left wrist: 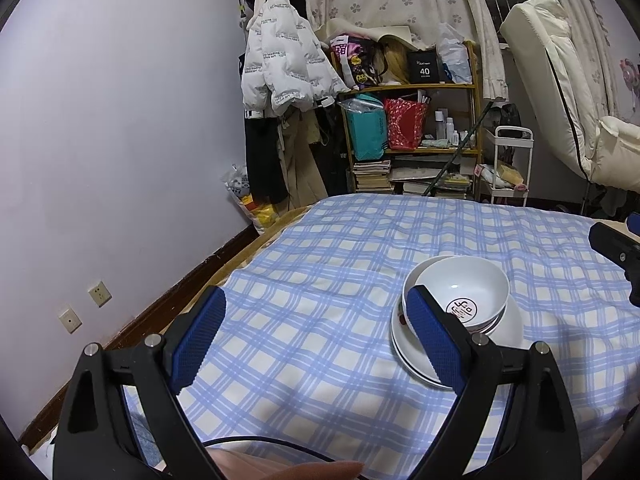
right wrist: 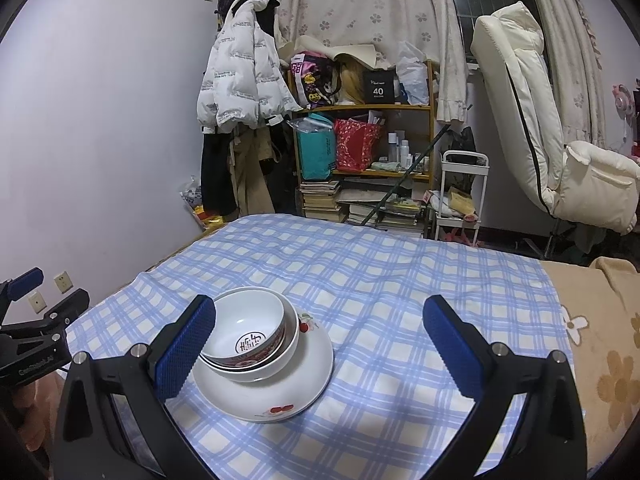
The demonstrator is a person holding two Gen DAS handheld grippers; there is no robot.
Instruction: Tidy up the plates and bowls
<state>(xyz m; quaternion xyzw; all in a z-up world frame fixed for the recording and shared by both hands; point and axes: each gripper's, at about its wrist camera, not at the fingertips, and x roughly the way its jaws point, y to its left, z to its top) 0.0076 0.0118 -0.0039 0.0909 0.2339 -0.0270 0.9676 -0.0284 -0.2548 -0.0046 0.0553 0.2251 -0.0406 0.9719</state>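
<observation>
A blue-and-white checked cloth [right wrist: 380, 280] covers the surface, with a tan flowered blanket [right wrist: 600, 340] at its right edge. Against the far wall a white puffer jacket [right wrist: 236, 80] hangs beside a wooden shelf [right wrist: 400, 109] crammed with bags, bottles and stacked books. A cream recliner chair [right wrist: 532, 120] stands to the right, near a small white cart [right wrist: 460, 200].

A lived-in bedroom at home: a bed under a blue checked sheet [right wrist: 360, 264] fills the lower frame, with a white puffer jacket [right wrist: 236, 76] hanging upper centre beside a cluttered wooden shelf [right wrist: 364, 108] and flowered curtains [right wrist: 360, 0].
</observation>
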